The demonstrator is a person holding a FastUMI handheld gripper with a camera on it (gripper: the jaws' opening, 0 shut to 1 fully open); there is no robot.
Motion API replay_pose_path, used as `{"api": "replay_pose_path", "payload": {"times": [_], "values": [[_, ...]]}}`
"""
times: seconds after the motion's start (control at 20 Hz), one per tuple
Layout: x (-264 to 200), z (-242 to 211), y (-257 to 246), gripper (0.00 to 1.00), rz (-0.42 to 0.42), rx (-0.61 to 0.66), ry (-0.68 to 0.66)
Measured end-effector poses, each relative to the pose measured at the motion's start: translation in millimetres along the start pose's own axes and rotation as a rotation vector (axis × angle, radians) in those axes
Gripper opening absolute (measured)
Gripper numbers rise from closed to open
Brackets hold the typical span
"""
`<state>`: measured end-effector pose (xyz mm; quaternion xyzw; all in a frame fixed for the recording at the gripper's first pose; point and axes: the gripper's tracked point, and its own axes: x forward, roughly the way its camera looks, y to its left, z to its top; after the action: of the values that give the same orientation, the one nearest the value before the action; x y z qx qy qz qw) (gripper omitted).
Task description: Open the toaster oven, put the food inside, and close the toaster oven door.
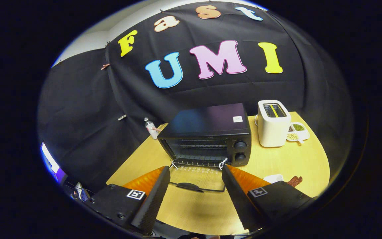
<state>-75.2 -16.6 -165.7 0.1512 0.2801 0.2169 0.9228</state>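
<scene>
- Gripper (196, 186) spread wide and holding nothing, hovering over the oven's lowered door (196, 181), whose handle (188, 186) lies between the fingers.
- Oven (207, 137) stands open on the surface (277, 159); its rack looks bare.
- Food (294, 181), by my reading the brown piece beside a white dish (273, 178) right of the oven, is not yet inside.
- Loading and closing remain.
</scene>
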Motion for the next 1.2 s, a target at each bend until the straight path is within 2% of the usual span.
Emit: {"api": "replay_pose_path", "payload": {"times": [0.15,0.45,0.65,0.95,1.05,1.2], "values": [[-20,21,-50,0.97,0.002,0.033,0.001],[-34,18,-174,0.97,-0.132,0.048,0.086],[-26,-16,-234,0.97,-0.175,0.100,0.200],[-4,-88,-280,0.96,-0.156,0.294,0.369],[2,-103,-282,0.90,-0.140,0.360,0.405],[13,-119,-279,0.73,-0.121,0.458,0.434]]}}
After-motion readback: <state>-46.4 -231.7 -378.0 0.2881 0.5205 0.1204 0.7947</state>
